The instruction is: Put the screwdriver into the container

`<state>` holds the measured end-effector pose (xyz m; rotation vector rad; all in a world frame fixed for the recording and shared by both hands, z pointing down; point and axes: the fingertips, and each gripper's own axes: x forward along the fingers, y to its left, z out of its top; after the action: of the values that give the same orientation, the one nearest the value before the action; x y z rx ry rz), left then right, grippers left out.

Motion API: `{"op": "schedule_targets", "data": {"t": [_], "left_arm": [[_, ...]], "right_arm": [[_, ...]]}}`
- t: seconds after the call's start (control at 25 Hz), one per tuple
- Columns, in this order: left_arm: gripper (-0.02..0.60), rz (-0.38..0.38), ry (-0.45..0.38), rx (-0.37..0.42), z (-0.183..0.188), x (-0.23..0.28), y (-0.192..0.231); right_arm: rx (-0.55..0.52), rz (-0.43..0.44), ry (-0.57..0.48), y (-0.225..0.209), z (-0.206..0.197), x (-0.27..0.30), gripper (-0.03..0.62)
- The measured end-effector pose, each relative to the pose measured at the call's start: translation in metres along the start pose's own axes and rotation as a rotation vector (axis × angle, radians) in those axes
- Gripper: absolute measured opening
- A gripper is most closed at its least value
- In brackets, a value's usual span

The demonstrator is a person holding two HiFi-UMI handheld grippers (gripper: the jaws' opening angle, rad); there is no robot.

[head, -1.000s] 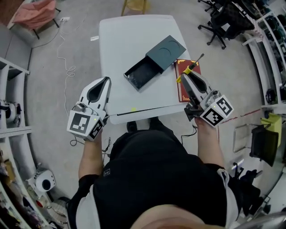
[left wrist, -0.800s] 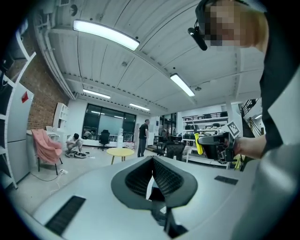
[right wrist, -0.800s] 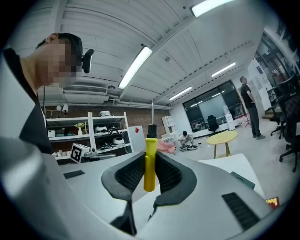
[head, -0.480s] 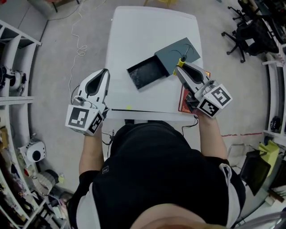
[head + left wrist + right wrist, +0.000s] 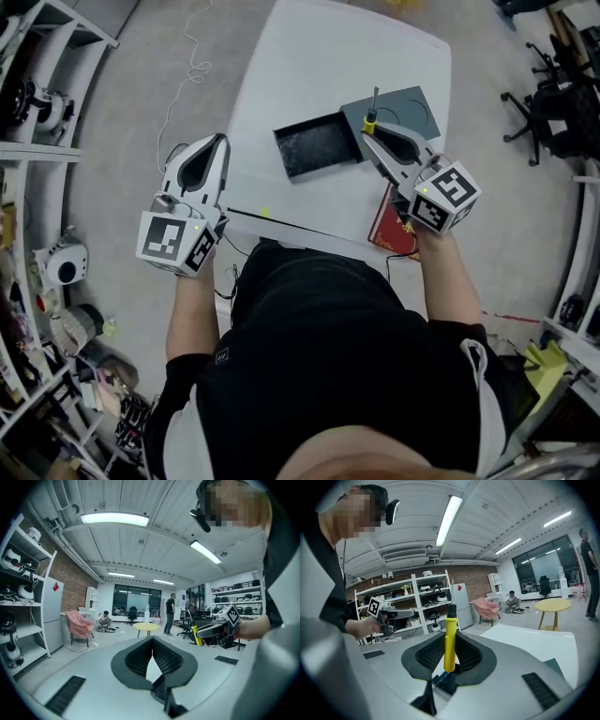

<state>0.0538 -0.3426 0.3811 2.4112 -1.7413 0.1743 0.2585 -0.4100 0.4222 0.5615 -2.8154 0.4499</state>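
The yellow-handled screwdriver (image 5: 369, 121) points away from me, its dark shaft over the grey lid (image 5: 405, 106). My right gripper (image 5: 368, 129) is shut on its handle (image 5: 450, 639), held upright between the pads in the right gripper view. The container is a dark open tray (image 5: 316, 146) lying just left of the screwdriver, with the lid slid off to its right. Beside the table's left edge, my left gripper (image 5: 222, 140) hangs shut with nothing in it; its tips (image 5: 152, 641) meet.
A red book (image 5: 387, 231) lies at the near right edge of the white table (image 5: 328, 56), under my right arm. Shelves (image 5: 37, 56) stand at the left, and office chairs (image 5: 562, 112) at the right. A cable (image 5: 183, 89) trails on the floor.
My right gripper has carried the screwdriver from above the red book leftward and forward to above the container's lid. The left gripper has stayed by the table's left edge.
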Motion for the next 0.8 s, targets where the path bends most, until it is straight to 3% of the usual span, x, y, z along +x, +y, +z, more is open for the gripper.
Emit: {"op": "schedule_targets", "data": {"t": [0.24,0.8], "left_arm": [[0.015,0.04,-0.001,-0.005,-0.005,-0.012,0.008],[0.015,-0.02,0.027,-0.077,-0.044,-0.013,0.027]], "right_arm": [[-0.107,0.03,0.13,0.002,-0.018,0.027,0.081],[-0.318,0.068,0.483,0.012,-0.088,0.082,0.081]]}}
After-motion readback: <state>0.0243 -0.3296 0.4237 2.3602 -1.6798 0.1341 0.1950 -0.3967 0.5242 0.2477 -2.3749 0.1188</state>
